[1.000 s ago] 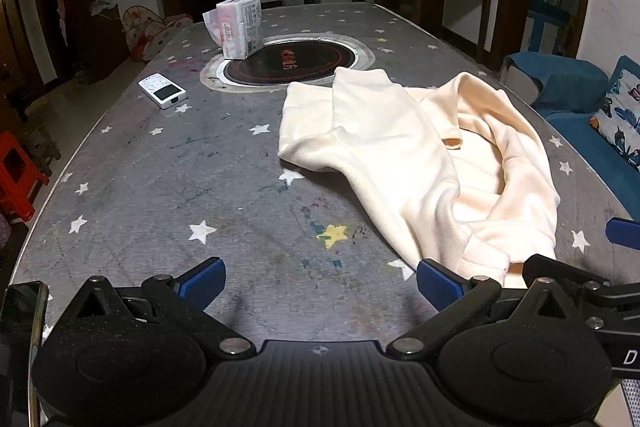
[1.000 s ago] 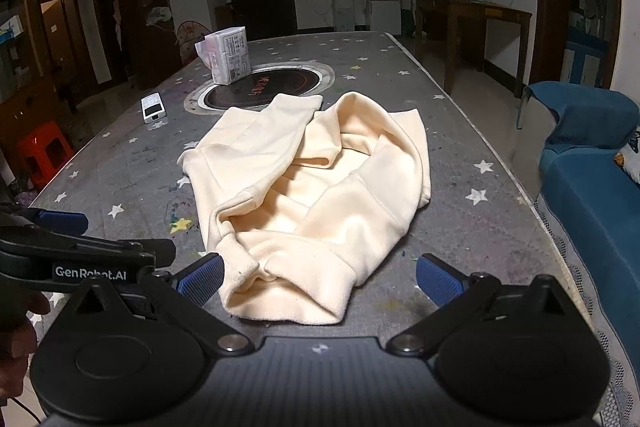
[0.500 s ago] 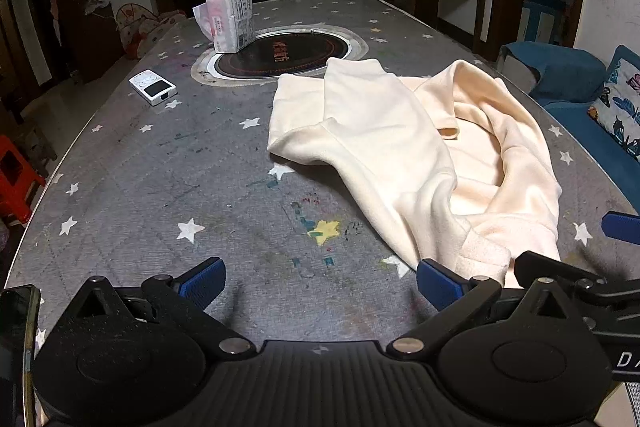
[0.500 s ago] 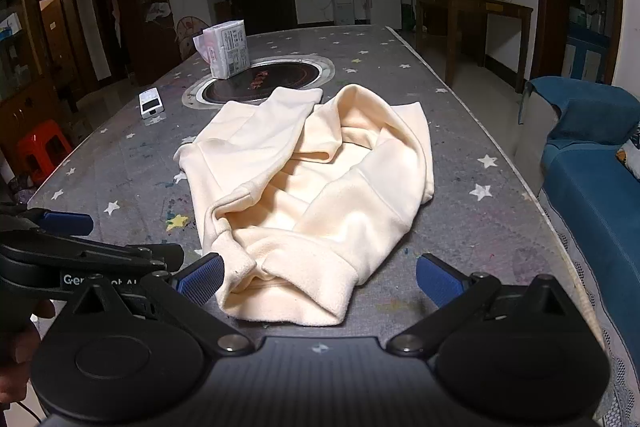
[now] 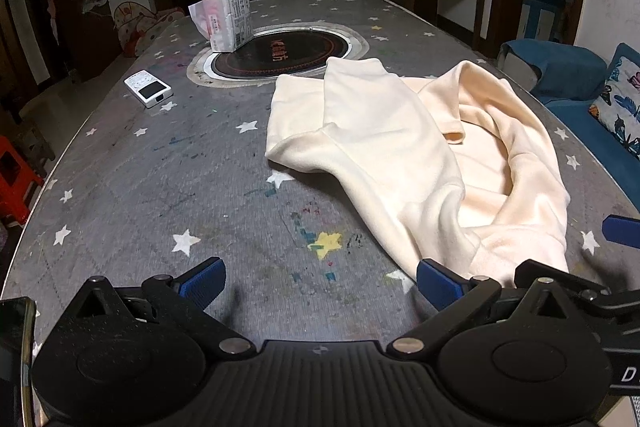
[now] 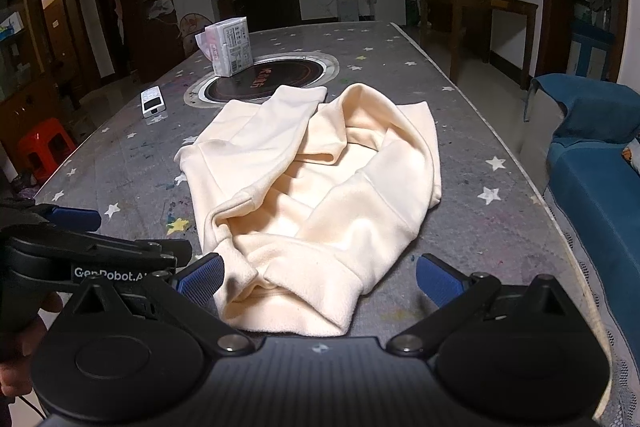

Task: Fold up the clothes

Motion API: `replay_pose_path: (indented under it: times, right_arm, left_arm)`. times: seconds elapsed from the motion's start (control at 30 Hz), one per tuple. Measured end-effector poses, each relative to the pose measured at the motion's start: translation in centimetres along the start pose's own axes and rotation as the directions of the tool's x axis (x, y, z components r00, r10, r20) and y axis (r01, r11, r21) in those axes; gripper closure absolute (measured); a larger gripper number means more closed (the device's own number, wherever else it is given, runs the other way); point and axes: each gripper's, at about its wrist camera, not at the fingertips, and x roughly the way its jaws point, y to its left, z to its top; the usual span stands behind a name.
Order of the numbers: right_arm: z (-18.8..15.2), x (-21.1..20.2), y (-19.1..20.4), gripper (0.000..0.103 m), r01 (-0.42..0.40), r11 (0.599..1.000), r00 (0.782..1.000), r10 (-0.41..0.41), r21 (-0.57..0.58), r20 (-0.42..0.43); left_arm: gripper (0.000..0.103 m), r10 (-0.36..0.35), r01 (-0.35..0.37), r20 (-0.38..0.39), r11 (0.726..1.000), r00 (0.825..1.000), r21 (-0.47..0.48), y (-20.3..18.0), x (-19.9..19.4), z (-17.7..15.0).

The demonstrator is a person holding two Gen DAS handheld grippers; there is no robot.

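A cream sweatshirt (image 5: 420, 151) lies crumpled on the grey star-patterned table (image 5: 180, 179); it also shows in the right wrist view (image 6: 320, 183). My left gripper (image 5: 320, 281) is open and empty, low over the table, with the garment's near hem just beyond its right finger. My right gripper (image 6: 318, 277) is open and empty, its jaws on either side of the ribbed hem (image 6: 304, 283) without closing on it. The left gripper's body shows at the left of the right wrist view (image 6: 92, 259).
A round black hotplate (image 5: 280, 51) is set into the table's middle. A tissue pack (image 5: 228, 17) stands at its far left edge. A white remote (image 5: 148, 93) lies at the left. A blue sofa (image 6: 600, 187) runs along the table's right side; a red stool (image 6: 44, 147) stands left.
Both grippers have edged forward and slightly closer to the sweatshirt's near hem. The garment has not moved. Both stay open.
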Motion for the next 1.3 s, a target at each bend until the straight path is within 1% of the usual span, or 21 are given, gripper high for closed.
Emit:
replay_pose_path:
  times: [0.33, 0.63, 0.73, 0.77, 0.83, 0.87, 0.93, 1.0, 1.03, 1.07, 1.1, 1.23, 1.27, 1.3]
  right_arm:
    - [0.5, 0.3, -0.5, 0.000, -0.014, 1.000, 1.000, 0.014, 0.012, 0.007]
    - [1.0, 0.6, -1.0, 0.001, -0.045, 0.999, 0.999, 0.045, 0.007, 0.014]
    - [1.3, 0.9, -1.1, 0.002, -0.065, 0.998, 0.998, 0.065, 0.010, 0.013]
    - [1.5, 1.0, -1.1, 0.005, -0.073, 0.997, 0.997, 0.073, 0.012, 0.011]
    - [1.7, 1.3, -1.1, 0.006, -0.089, 0.996, 0.996, 0.089, 0.016, 0.006]
    - [1.8, 1.5, -1.1, 0.010, -0.096, 0.995, 0.995, 0.096, 0.018, 0.002]
    - [2.1, 1.9, -1.1, 0.011, -0.114, 0.993, 0.993, 0.114, 0.030, -0.002]
    - [2.4, 2.2, -1.1, 0.019, -0.135, 0.990, 0.991, 0.135, 0.044, -0.003]
    - [2.6, 2.4, -1.1, 0.019, -0.145, 0.988, 0.989, 0.145, 0.050, -0.003]
    - [2.9, 2.7, -1.0, 0.022, -0.154, 0.987, 0.988, 0.154, 0.054, -0.003]
    - [3.1, 3.0, -1.0, 0.026, -0.160, 0.986, 0.987, 0.161, 0.055, -0.004]
    - [4.2, 4.6, -0.7, 0.032, -0.185, 0.981, 0.983, 0.186, 0.060, -0.012]
    - [4.4, 5.1, -0.6, 0.035, -0.191, 0.980, 0.981, 0.192, 0.061, -0.018]
    - [4.7, 5.7, -0.5, 0.040, -0.196, 0.979, 0.980, 0.198, 0.060, -0.024]
  left_arm:
    - [0.000, -0.001, 0.001, 0.003, 1.000, 1.000, 0.008, 0.0, 0.6, 1.1]
    - [0.000, 0.003, -0.003, 0.005, 1.000, 1.000, 0.024, -0.2, 1.2, 2.5]
    - [0.000, 0.003, -0.003, 0.004, 1.000, 1.000, 0.024, -0.1, 1.6, 3.0]
    - [0.000, 0.005, -0.005, 0.002, 1.000, 1.000, 0.024, -0.1, 1.7, 3.2]
    - [0.000, 0.005, -0.005, 0.001, 1.000, 1.000, 0.025, 0.0, 1.9, 3.4]
    - [0.000, 0.006, -0.006, 0.000, 1.000, 1.000, 0.026, 0.0, 2.0, 3.5]
    - [0.000, 0.011, -0.011, 0.003, 1.000, 1.000, 0.024, 0.3, 2.1, 3.7]
    - [0.000, 0.016, -0.017, 0.007, 1.000, 1.000, 0.021, 0.6, 2.2, 3.9]
    - [0.000, 0.018, -0.019, 0.008, 1.000, 1.000, 0.016, 0.8, 2.2, 4.0]
    - [0.000, 0.017, -0.018, 0.008, 1.000, 1.000, 0.007, 1.1, 2.3, 4.2]
    - [0.000, 0.014, -0.014, 0.007, 1.000, 1.000, -0.002, 1.4, 2.3, 4.3]
    - [0.000, 0.006, -0.005, 0.015, 0.999, 1.000, -0.038, 2.6, 2.3, 4.7]
    - [0.000, 0.005, -0.004, 0.018, 0.999, 1.000, -0.045, 2.9, 2.2, 4.8]
    - [0.000, 0.005, -0.004, 0.022, 0.999, 1.000, -0.052, 3.2, 2.1, 4.8]
